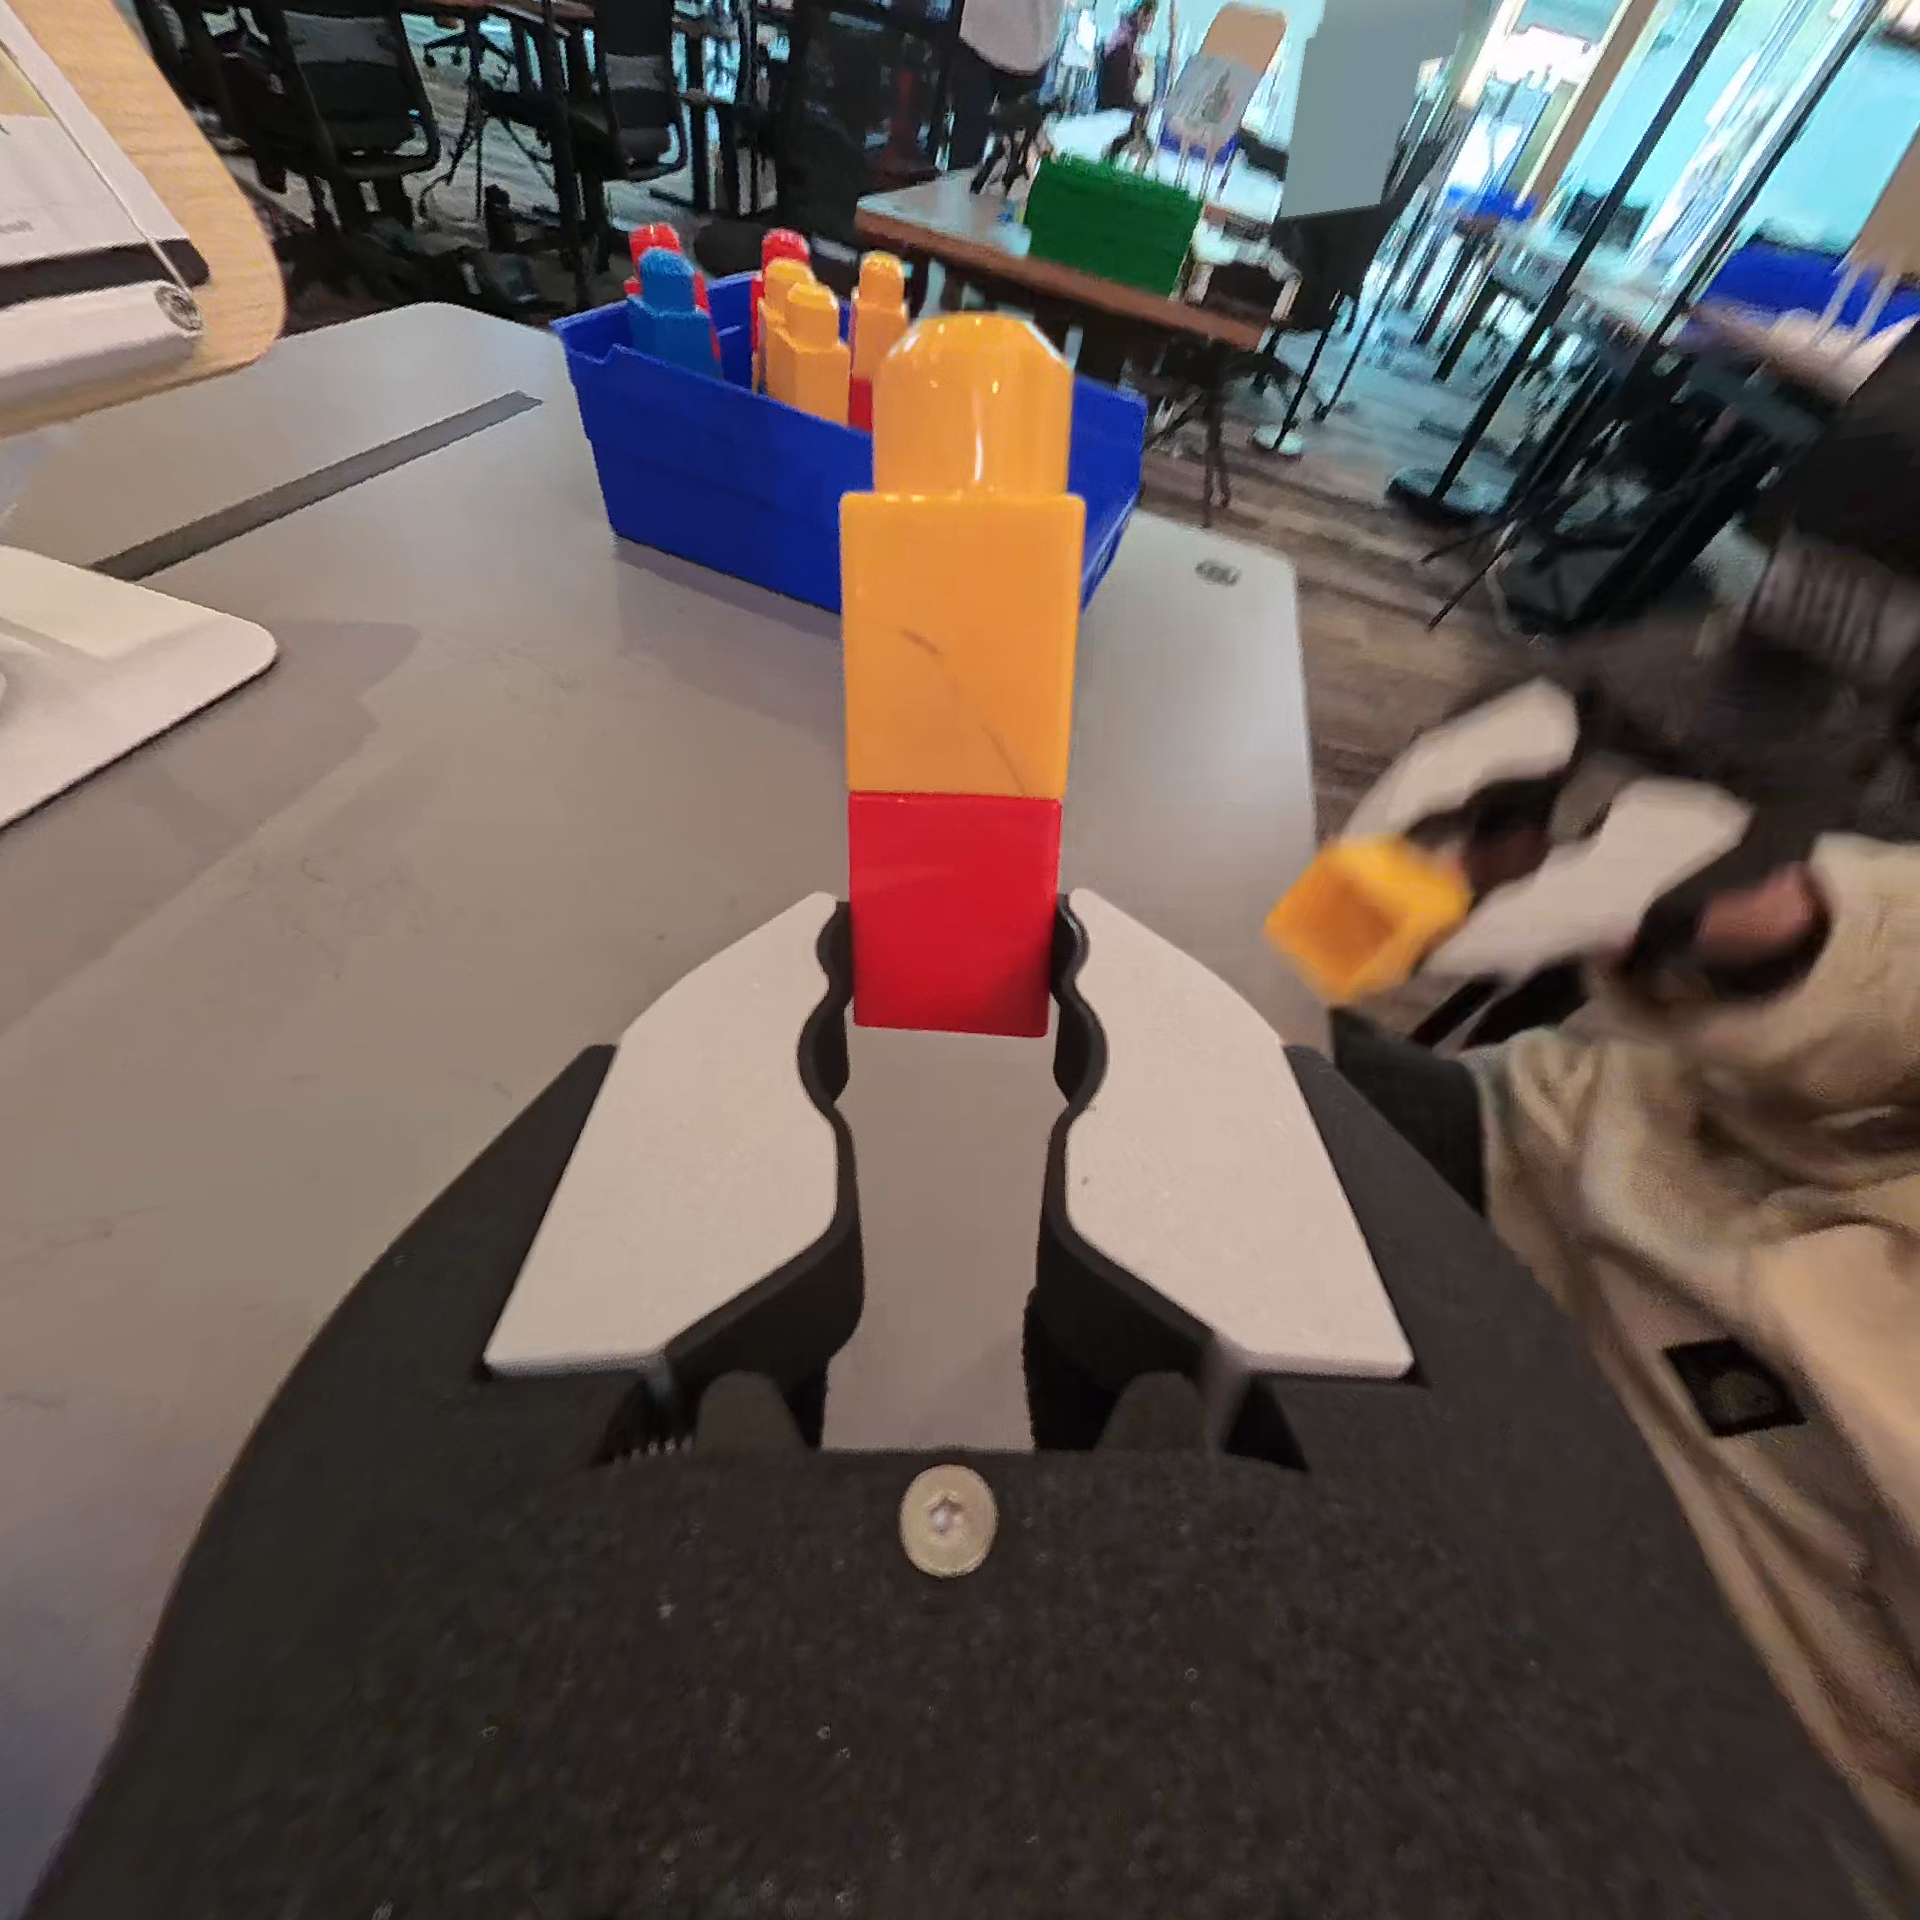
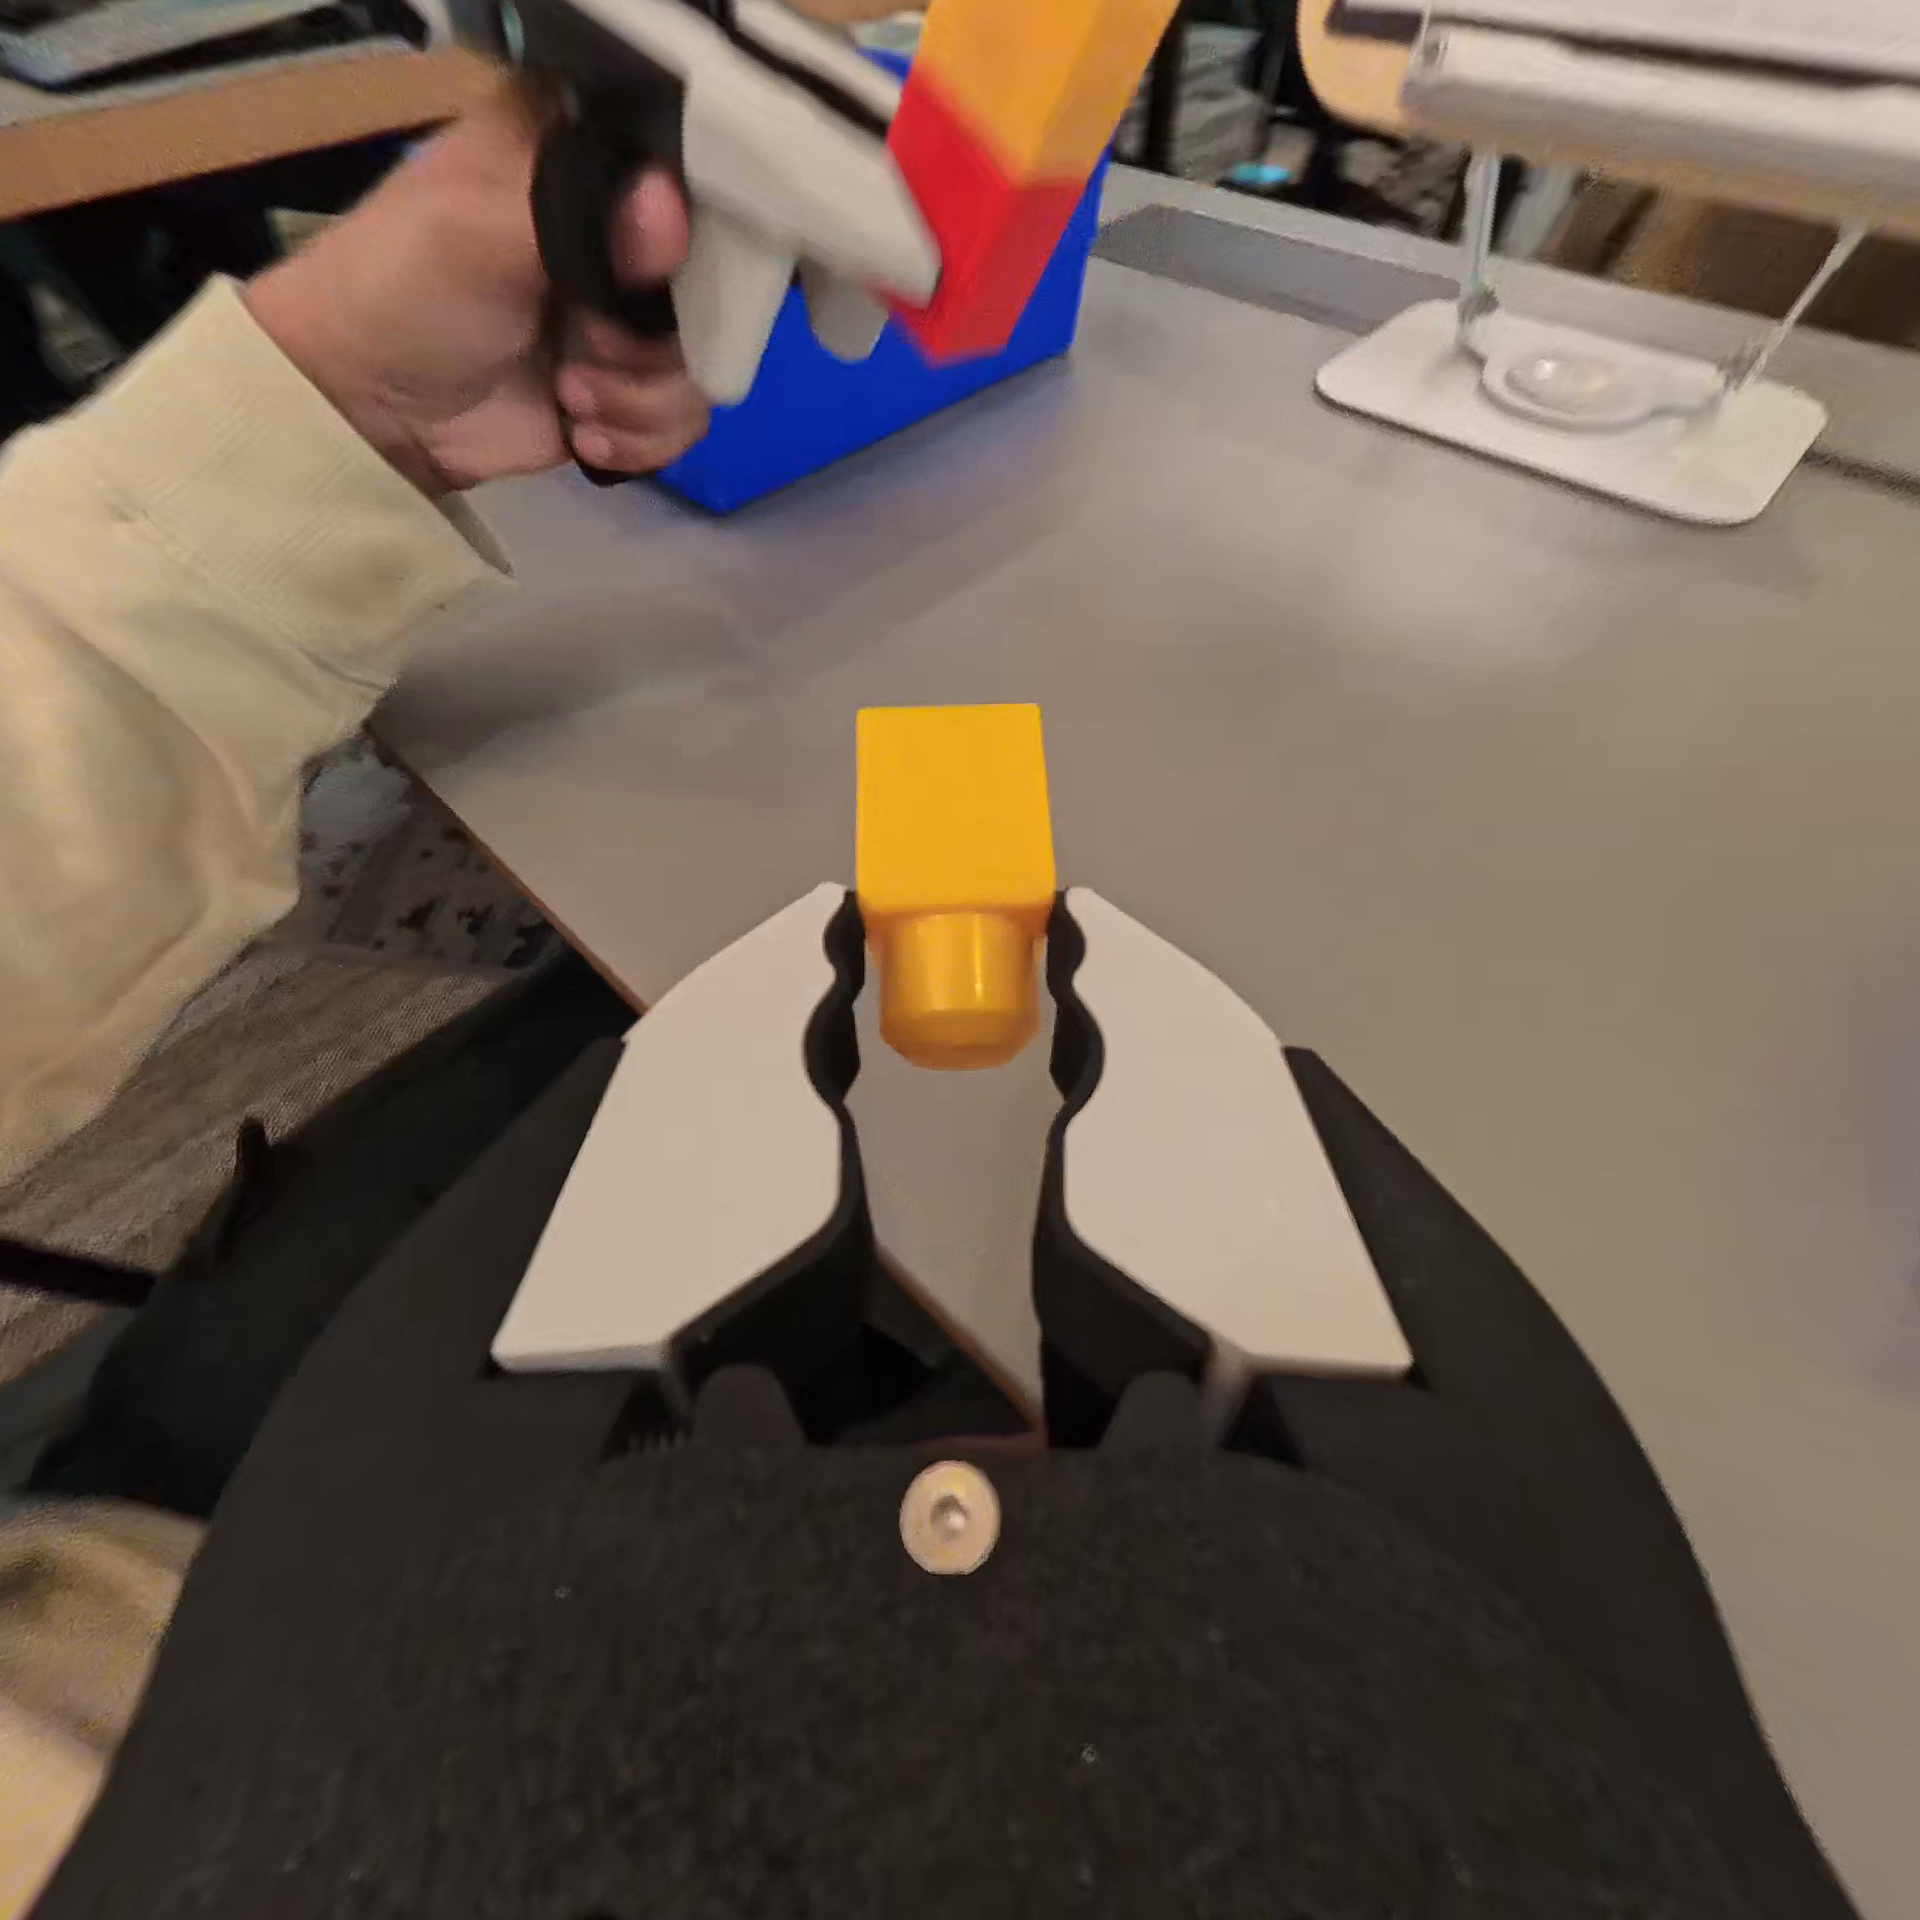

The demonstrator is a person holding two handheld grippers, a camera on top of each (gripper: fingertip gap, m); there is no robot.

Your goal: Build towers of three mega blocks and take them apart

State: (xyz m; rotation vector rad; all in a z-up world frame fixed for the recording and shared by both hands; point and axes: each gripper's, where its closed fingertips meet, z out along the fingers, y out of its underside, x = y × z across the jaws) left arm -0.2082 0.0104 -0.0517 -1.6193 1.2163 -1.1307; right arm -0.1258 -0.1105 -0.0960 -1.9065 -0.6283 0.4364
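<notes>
Nearest to you, your left gripper [image 1: 949,961] is closed about a block's width on the red square plastic block [image 1: 951,914], its black wavy pads [image 1: 821,977] pressing on both flanks. That red block is the bottom of a two-block stack: a taller yellow plastic block [image 1: 958,644] with a rounded stud on top sits plugged onto it, and the stack rises above the grey tabletop [image 1: 520,831]. In the right wrist view the same stack [image 2: 997,177] leans in the grip, held by your left hand [image 2: 457,312] in a cream sleeve [image 2: 177,665].

Your right gripper [image 2: 951,966] is clamped to the same width on a single yellow plastic block [image 2: 951,810], stud end pointing back toward the camera, pads tight against the block's body just ahead of the stud. In the left wrist view this block [image 1: 1361,920] shows blurred off to the right of the stack, its hollow underside showing, clear of it.

Farther back on the table stands a blue plastic bin [image 1: 727,457] holding upright blue, red and yellow blocks [image 1: 821,343]. A white flat-based stand [image 2: 1579,416] sits on the table nearby. Beyond, dark chairs and another table bearing a green crate [image 1: 1112,223] fill the room.
</notes>
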